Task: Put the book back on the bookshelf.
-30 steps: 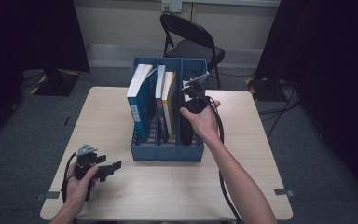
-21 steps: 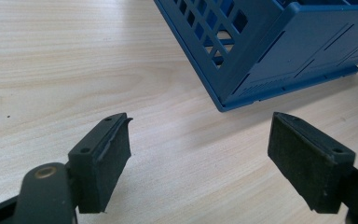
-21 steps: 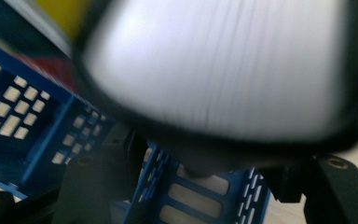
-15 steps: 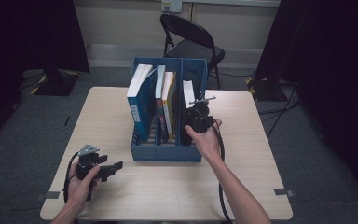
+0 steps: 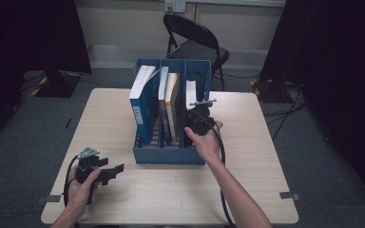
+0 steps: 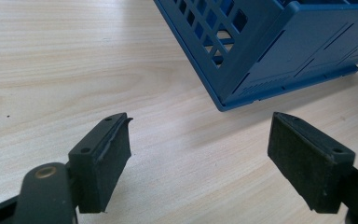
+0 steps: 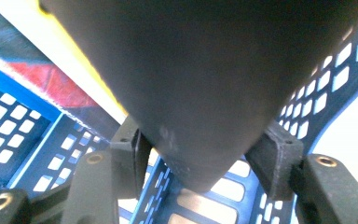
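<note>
Blue plastic, the three-bay file rack (image 5: pixel 168 154) stands mid-tabletop (image 5: pixel 275 190), its long axis running away from the person, with books upright in its left and middle bays. In the right-hand bay, the dark book (image 7: pixel 205 79) is being lowered, standing on edge; in the high view it sits directly beyond and below the right gripper (image 5: pixel 198 118), which is poised over that bay with its jaws pointing down into it. The right gripper view shows the book's lower corner wedged between both pads (image 7: pixel 275 158), the jaws set moderately wide on it; they have just been opening slightly, yet appear to keep contact on both sides. Judged from this, the coming move is straight down along the bay's slot, and the right hand is plainly the nearer. The left gripper (image 5: pixel 105 172) rests at the near left, well apart from the rack, jaws spread wide and holding nothing.
</note>
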